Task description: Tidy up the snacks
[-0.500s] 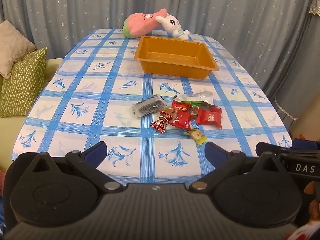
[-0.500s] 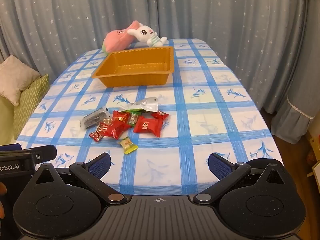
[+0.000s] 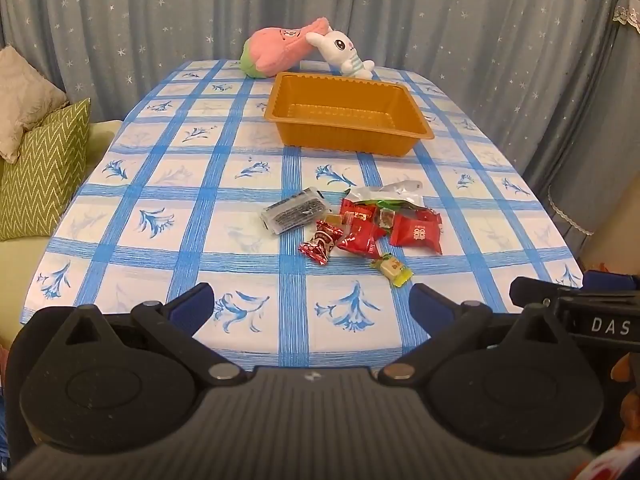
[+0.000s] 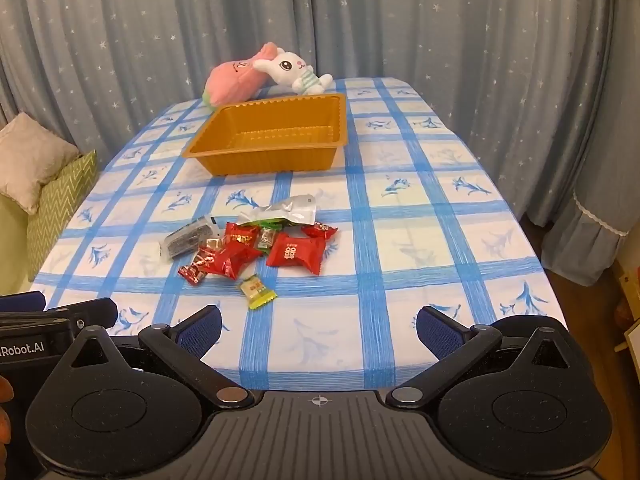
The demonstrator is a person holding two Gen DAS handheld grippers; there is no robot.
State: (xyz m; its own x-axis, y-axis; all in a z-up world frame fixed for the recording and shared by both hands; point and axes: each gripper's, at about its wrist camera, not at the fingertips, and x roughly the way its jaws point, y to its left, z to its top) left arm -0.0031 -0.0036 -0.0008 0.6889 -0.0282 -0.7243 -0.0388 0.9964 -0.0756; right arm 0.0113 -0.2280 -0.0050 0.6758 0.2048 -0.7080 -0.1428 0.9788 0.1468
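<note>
A pile of wrapped snacks lies mid-table: a red packet [image 3: 416, 232] [image 4: 296, 254], a clear pack of dark snack [image 3: 294, 215] [image 4: 188, 238], a silver pouch [image 3: 386, 192] [image 4: 290, 210], a red twist candy [image 3: 320, 245] [image 4: 196, 270] and a small yellow-green candy [image 3: 392, 270] [image 4: 257, 291] nearest me. Behind them stands an orange tray [image 3: 416, 120] [image 4: 200, 148] with nothing in it. My left gripper [image 3: 310, 306] and my right gripper [image 4: 318, 330] both hover open over the table's near edge, short of the snacks, nothing between the fingers.
A pink plush [image 3: 276, 52] [image 4: 232, 78] and a white rabbit plush [image 3: 340, 50] [image 4: 294, 70] lie at the table's far end. Cushions [image 3: 44, 168] sit on a sofa to the left. Starred curtains hang behind. The blue-checked tablecloth [image 3: 160, 184] is bare on both sides.
</note>
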